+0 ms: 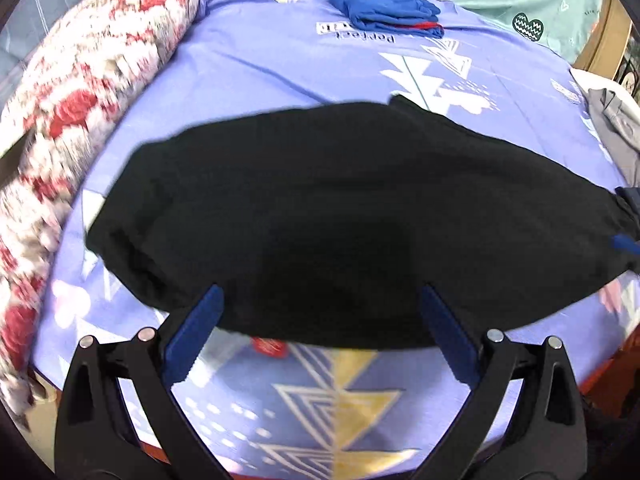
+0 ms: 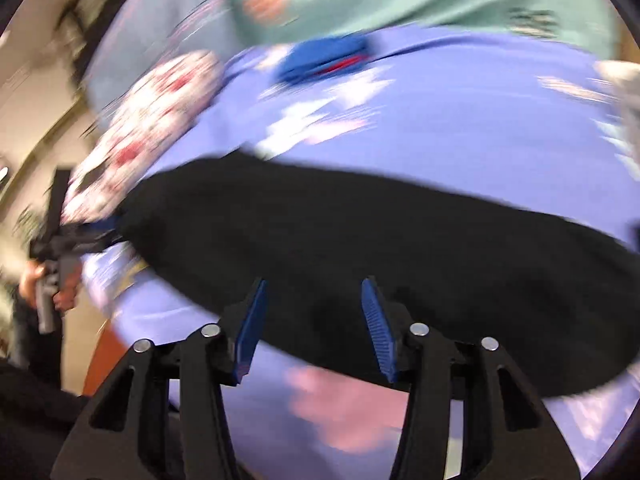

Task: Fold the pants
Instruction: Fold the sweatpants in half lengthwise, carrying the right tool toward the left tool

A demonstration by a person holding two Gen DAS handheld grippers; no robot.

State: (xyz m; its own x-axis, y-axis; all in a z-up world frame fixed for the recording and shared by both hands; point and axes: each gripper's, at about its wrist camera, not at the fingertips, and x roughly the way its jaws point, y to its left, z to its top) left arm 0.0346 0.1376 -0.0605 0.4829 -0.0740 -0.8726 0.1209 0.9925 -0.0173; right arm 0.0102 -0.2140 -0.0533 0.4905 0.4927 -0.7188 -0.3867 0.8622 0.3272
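— So where are the pants?
— Black pants [image 1: 344, 216] lie flat across a lavender patterned bedsheet [image 1: 280, 64], a folded blue garment [image 1: 384, 10] beyond them.
— And the tools?
— Left gripper [image 1: 320, 304] spread wide, holding nothing. Right gripper [image 2: 314, 300] parted, empty, above the pants' near edge.

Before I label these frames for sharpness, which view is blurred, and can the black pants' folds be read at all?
Left wrist view: mostly sharp, only the floral quilt smears at the left edge; the black pants are a near-featureless dark mass. Right wrist view: heavy motion blur over the purple bedsheet and folded blue garment, only the right claw crisp. Both are fisheye-bent.
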